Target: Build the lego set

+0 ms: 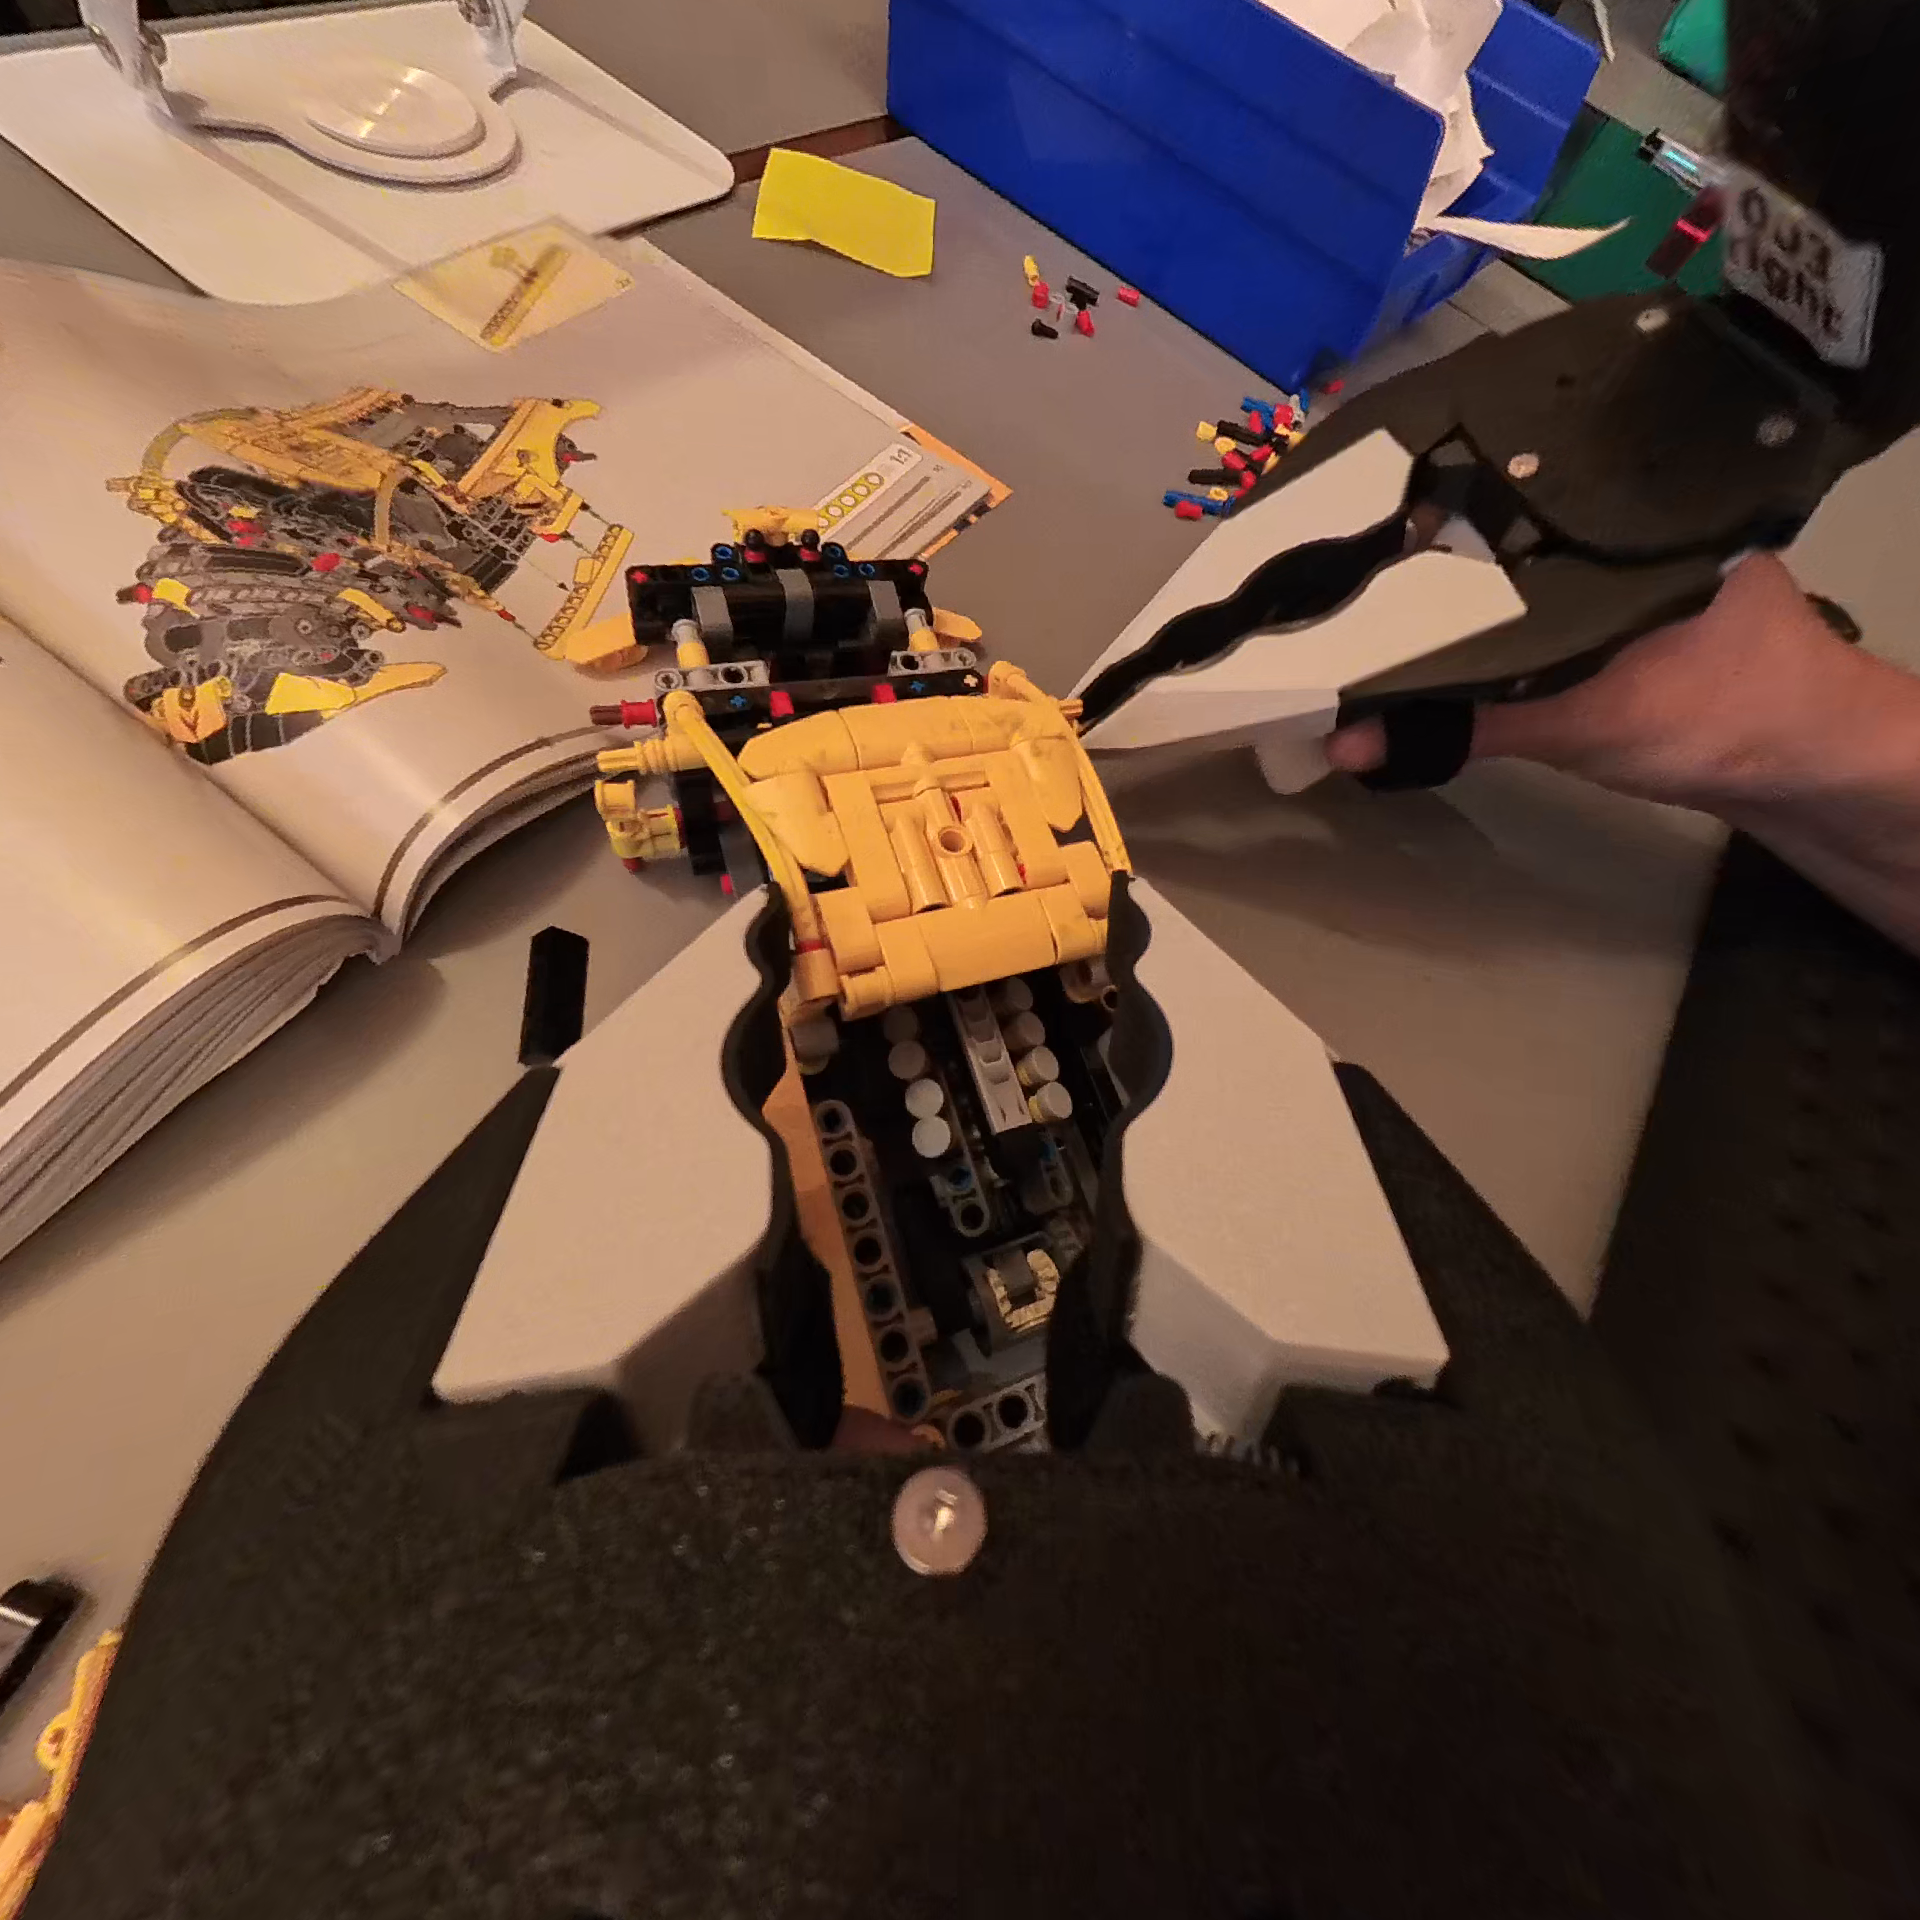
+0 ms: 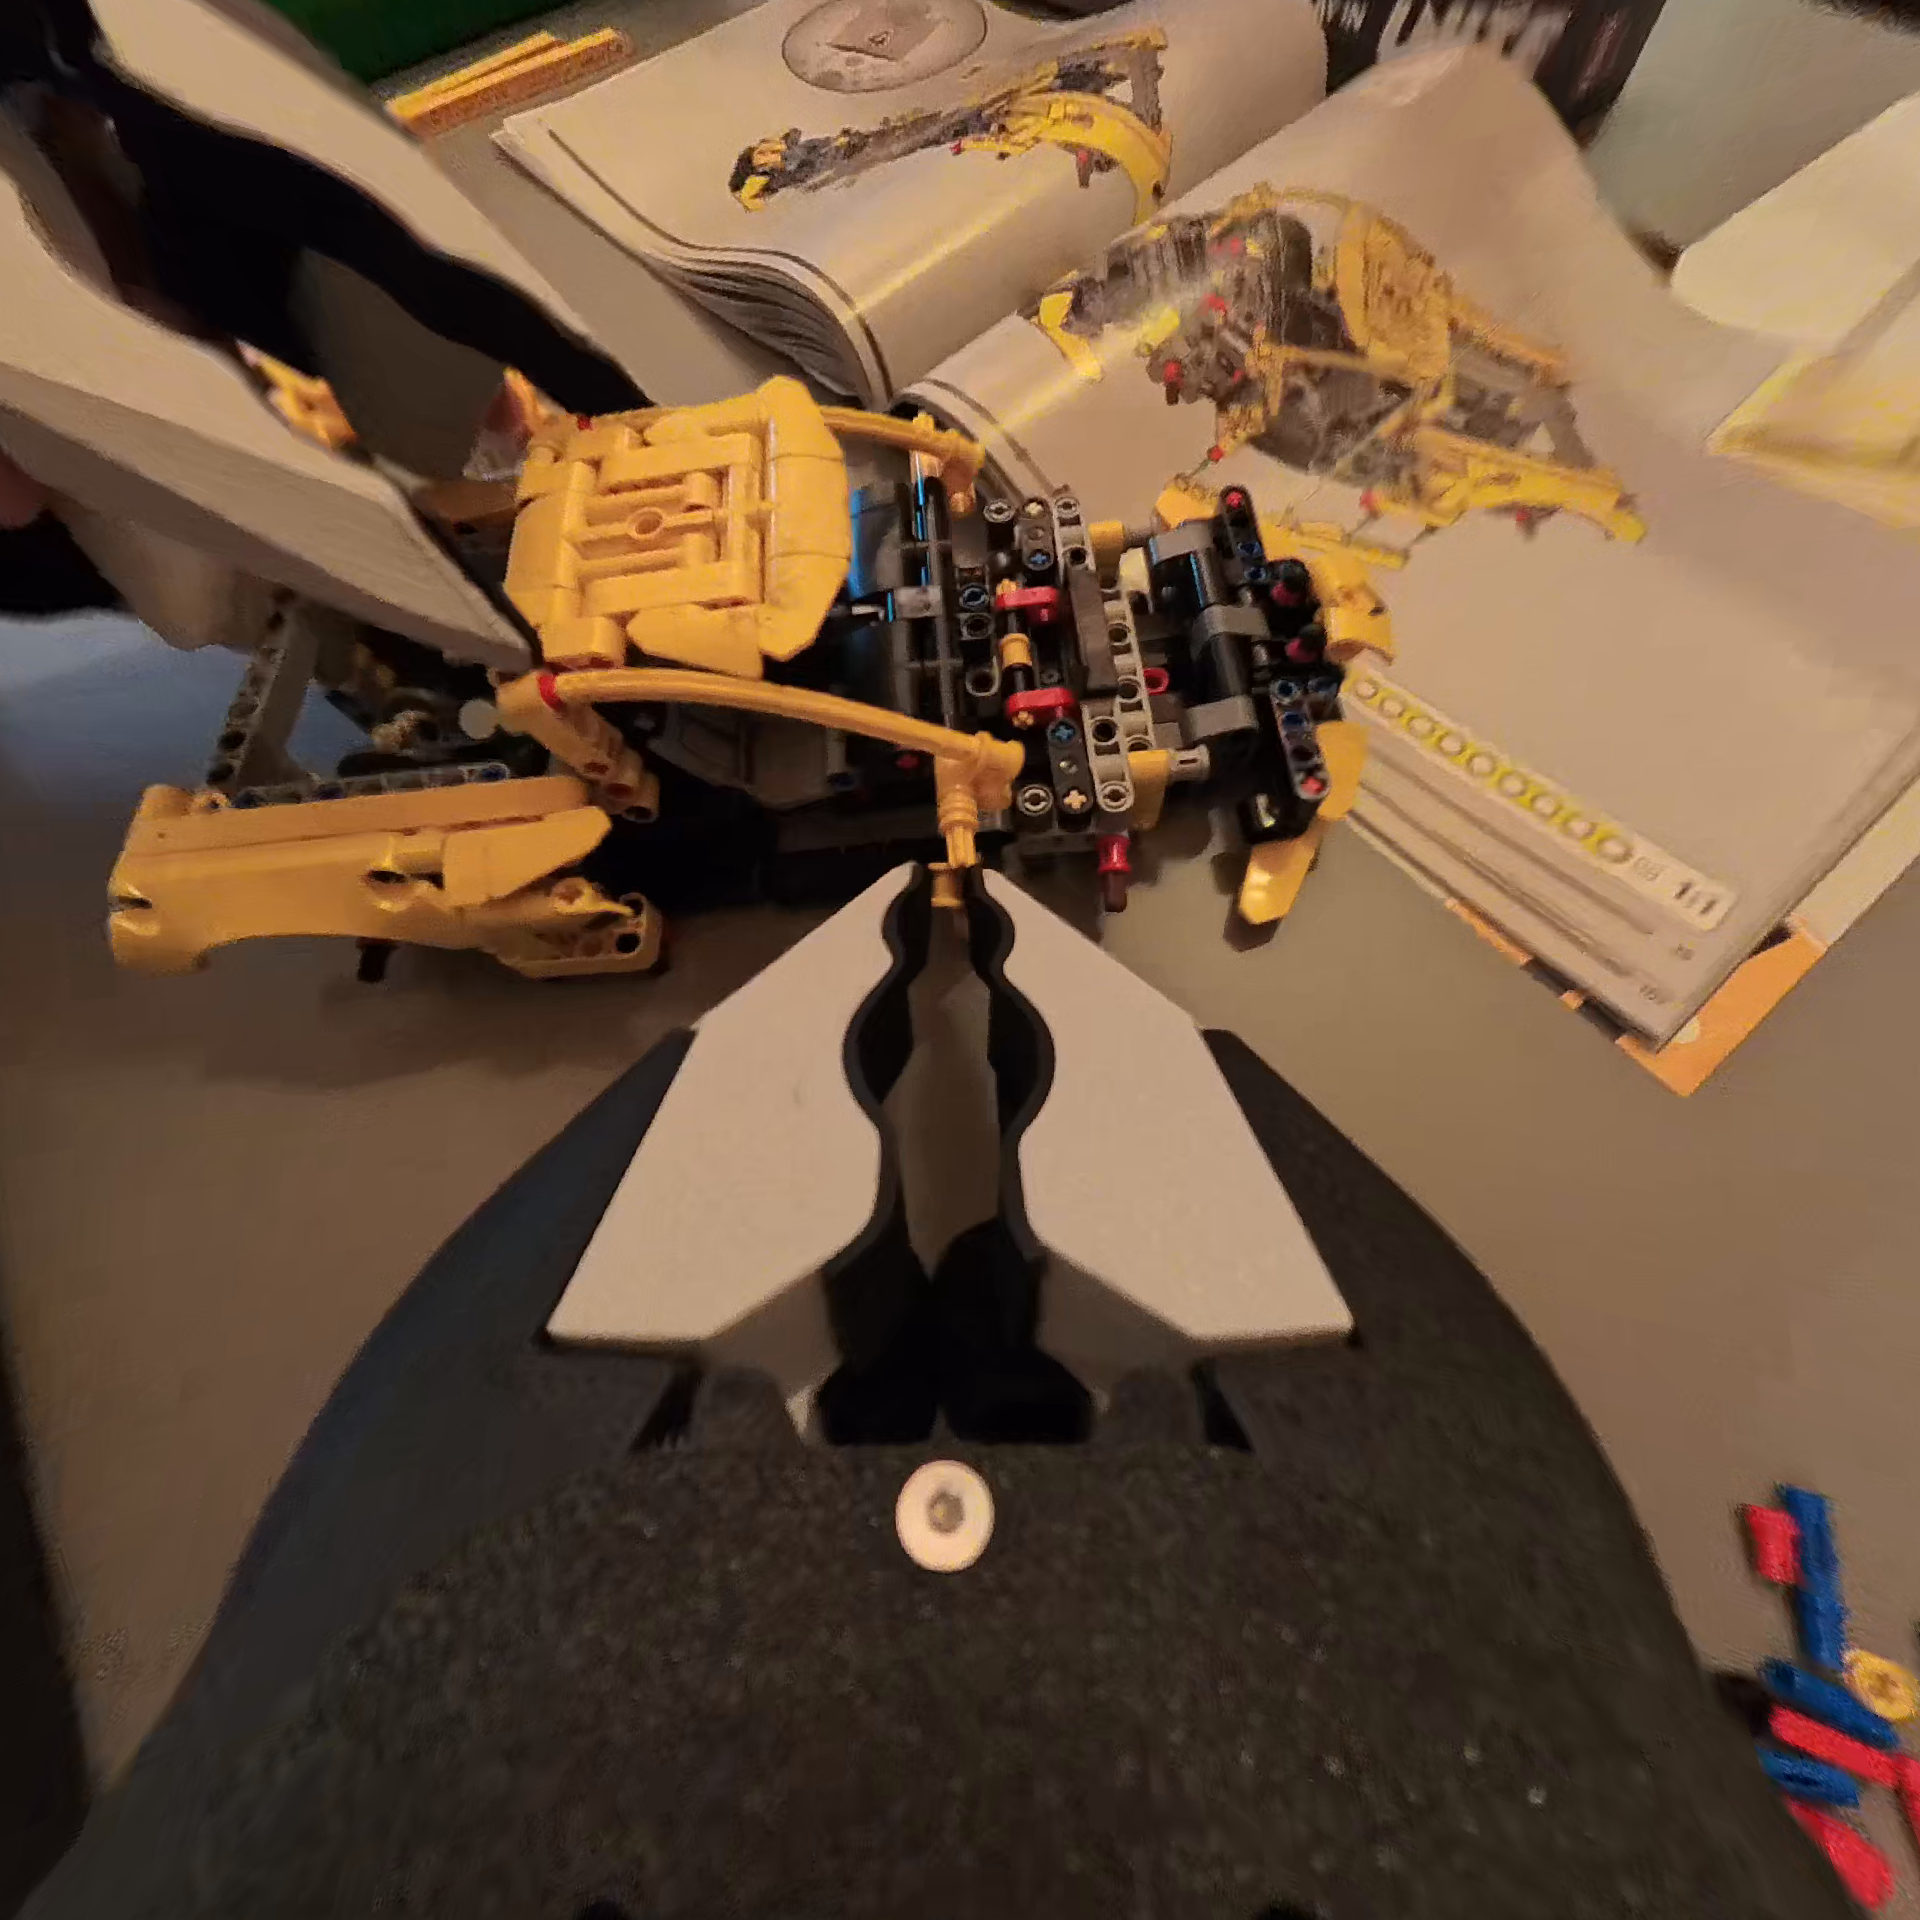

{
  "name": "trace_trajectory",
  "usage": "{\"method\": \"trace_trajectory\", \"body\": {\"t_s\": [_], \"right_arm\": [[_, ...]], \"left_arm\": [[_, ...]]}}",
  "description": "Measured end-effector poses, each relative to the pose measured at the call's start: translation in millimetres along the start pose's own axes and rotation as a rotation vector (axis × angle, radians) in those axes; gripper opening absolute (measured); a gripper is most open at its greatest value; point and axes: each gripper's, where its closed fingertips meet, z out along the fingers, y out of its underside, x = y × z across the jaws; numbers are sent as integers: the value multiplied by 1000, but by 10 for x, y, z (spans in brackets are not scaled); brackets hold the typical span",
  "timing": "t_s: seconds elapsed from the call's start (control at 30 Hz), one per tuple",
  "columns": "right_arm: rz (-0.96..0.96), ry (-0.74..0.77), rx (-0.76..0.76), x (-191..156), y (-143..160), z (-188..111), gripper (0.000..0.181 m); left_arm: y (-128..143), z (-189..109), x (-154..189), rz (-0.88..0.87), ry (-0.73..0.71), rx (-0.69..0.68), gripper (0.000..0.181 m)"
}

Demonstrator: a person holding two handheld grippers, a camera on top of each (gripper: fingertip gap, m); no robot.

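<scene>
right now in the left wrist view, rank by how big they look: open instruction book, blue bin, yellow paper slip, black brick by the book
1. open instruction book
2. blue bin, cut off by the frame edge, so its full size is unsure
3. yellow paper slip
4. black brick

The left gripper (image 1: 940,904) clamps a partly built yellow-and-black Lego vehicle model (image 1: 914,831) on a grey table (image 1: 1299,935), while the right gripper (image 1: 1081,717) touches its far right edge; an open instruction booklet (image 1: 312,582) lies left.
</scene>
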Motion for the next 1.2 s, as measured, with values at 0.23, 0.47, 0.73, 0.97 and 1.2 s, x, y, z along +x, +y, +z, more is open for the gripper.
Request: {"method": "trace_trajectory", "body": {"t_s": [0.23, 0.47, 0.73, 0.97, 1.2], "right_arm": [[-190, 130, -63, 55, 179, 36, 5], [-97, 63, -21, 26, 137, -83, 5], [283, -431, 234, -568, -371, -387, 5], [319, -508, 139, -654, -280, -358, 5], [-125, -47, -369, -101, 600, -423, 5]], "left_arm": [[-8, -45, -62, -56, 18, 34, 47], [3, -77, -90, -73, 40, 52, 46], [-198, -134, 313, 560, -119, 80, 47], [-48, -12, 563, 1113, -287, 13, 32], [-169, -171, 208, 569, -201, -1, 38]]}}
